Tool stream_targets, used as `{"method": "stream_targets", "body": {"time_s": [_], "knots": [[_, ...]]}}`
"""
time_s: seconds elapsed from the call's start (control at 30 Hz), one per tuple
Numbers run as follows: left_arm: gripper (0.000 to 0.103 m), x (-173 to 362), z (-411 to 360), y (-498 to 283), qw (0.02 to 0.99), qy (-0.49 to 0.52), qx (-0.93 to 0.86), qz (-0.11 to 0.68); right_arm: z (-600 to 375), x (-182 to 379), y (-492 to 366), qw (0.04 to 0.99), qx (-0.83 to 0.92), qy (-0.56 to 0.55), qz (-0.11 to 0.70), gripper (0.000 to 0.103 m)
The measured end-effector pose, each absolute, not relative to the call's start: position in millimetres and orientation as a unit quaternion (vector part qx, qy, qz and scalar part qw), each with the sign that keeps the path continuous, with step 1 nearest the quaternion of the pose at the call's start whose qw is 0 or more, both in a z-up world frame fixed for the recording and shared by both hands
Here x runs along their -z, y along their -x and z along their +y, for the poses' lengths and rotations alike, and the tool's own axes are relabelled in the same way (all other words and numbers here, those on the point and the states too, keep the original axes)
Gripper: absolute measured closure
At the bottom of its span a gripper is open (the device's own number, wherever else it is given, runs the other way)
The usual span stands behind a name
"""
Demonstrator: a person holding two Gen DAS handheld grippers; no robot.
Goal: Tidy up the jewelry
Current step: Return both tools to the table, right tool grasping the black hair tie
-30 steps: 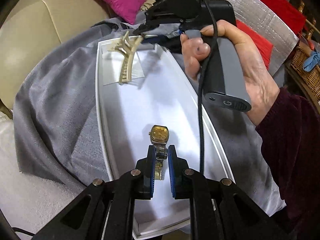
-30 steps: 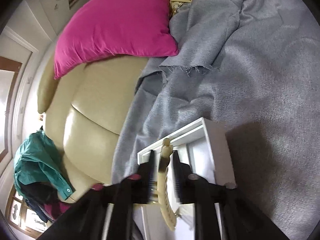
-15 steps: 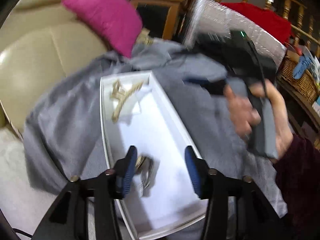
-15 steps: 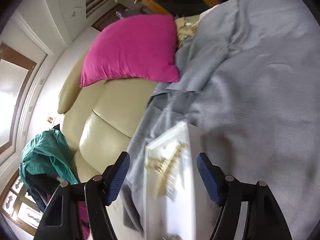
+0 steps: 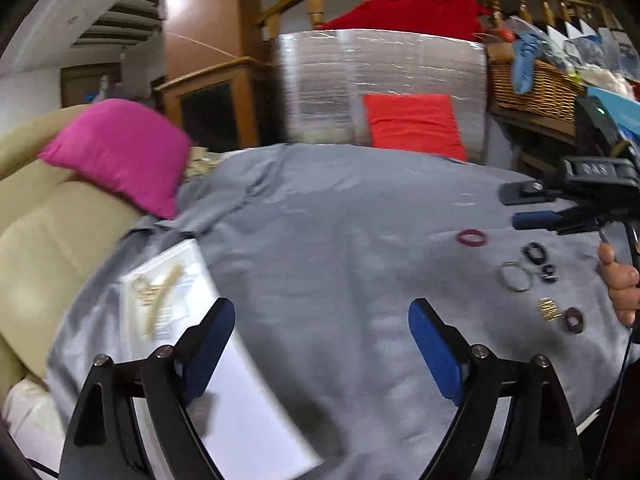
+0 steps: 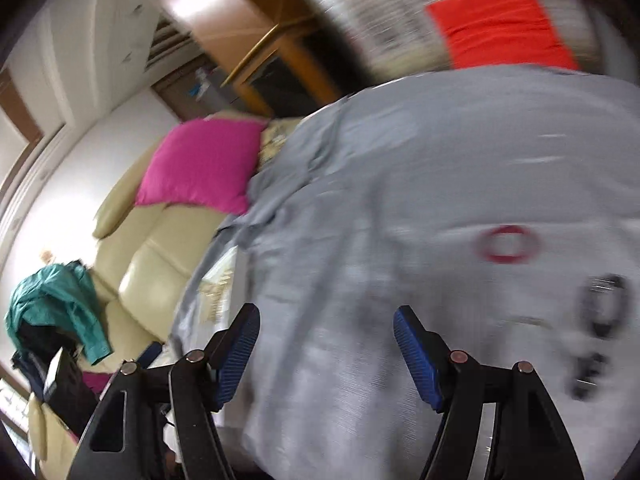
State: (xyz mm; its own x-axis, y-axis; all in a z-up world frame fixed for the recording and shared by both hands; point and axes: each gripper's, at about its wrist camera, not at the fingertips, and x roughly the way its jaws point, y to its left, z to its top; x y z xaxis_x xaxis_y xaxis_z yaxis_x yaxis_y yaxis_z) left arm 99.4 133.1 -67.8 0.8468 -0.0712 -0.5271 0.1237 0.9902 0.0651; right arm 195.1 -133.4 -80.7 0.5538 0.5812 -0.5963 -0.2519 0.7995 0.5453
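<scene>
**Spotter:** Where do the two tongs stand right now?

**Me:** My left gripper (image 5: 318, 344) has nothing between its pads and its jaws are opening over bare grey cloth (image 5: 340, 248). My right gripper (image 6: 326, 354) is spread wide and empty too, with only cloth under it

**Spotter:** And the jewelry?

**Me:** The gold hair claw (image 5: 154, 300) lies in the far end of the white tray (image 5: 248, 404), at my left. The rest is loose on the cloth over to the right: a red ring-shaped band (image 5: 472, 237), a black piece (image 5: 535, 253), a silver hoop (image 5: 516, 276), a small gold piece (image 5: 548, 309) and a dark ring (image 5: 573, 320). I judge one of those is next, though I can't say which

**Spotter:** What worries you?

**Me:** Mostly the crowding. Those pieces sit close together, a couple nearly touching, so wide pads coming down could scoop two at once or flick a neighbour away. They're thin and flat on soft cloth, so I could pinch a fold of fabric with the piece and drag the whole cloth, tray included. Both views are smeared, the right wrist view badly, so my aim is poor there. And my right hand (image 5: 620, 286) hangs just beside the pile, so the two tools may bump if both reach in
</scene>
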Motion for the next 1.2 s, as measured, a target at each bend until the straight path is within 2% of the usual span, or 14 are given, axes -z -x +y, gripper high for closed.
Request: {"method": "stream_targets", "body": {"time_s": [0.07, 0.2, 0.43, 0.57, 0.97, 1.03, 1.1, 1.13, 1.2], "knots": [[0.013, 68.7, 116.3, -106.4, 0.956, -0.036, 0.068, 0.284, -165.2, 81.4, -185.5, 0.861, -0.221, -0.213, 0.406, 0.031], [0.013, 79.8, 67.8, -120.5, 0.941, -0.030, 0.105, 0.321, -222.3, 93.8, -158.3, 0.855, -0.187, -0.235, 0.423, 0.042], [0.013, 102.2, 1.7, -129.1, 0.924, -0.079, 0.132, 0.349, -251.3, 114.7, -117.7, 0.855, -0.169, -0.189, 0.452, 0.045], [0.013, 108.3, -5.2, -135.3, 0.921, -0.087, 0.115, 0.362, -251.2, 126.0, -107.9, 0.850, -0.187, -0.153, 0.468, 0.045], [0.013, 121.7, 7.8, -160.3, 0.904, -0.004, 0.112, 0.412, -217.5, 164.5, -105.2, 0.840, -0.190, -0.033, 0.508, 0.045], [0.013, 120.9, 4.2, -160.8, 0.904, -0.002, 0.119, 0.410, -211.2, 167.0, -104.0, 0.845, -0.184, 0.000, 0.502, 0.053], [0.013, 119.7, -1.4, -160.6, 0.904, -0.003, 0.130, 0.408, -208.8, 167.9, -103.9, 0.849, -0.179, 0.017, 0.497, 0.069], [0.013, 118.9, -5.4, -160.0, 0.904, -0.006, 0.136, 0.406, -210.0, 168.0, -104.2, 0.851, -0.176, 0.017, 0.495, 0.072], [0.013, 117.2, -15.5, -158.1, 0.904, -0.018, 0.148, 0.400, -213.4, 167.7, -106.2, 0.854, -0.170, 0.015, 0.492, 0.086]]}}
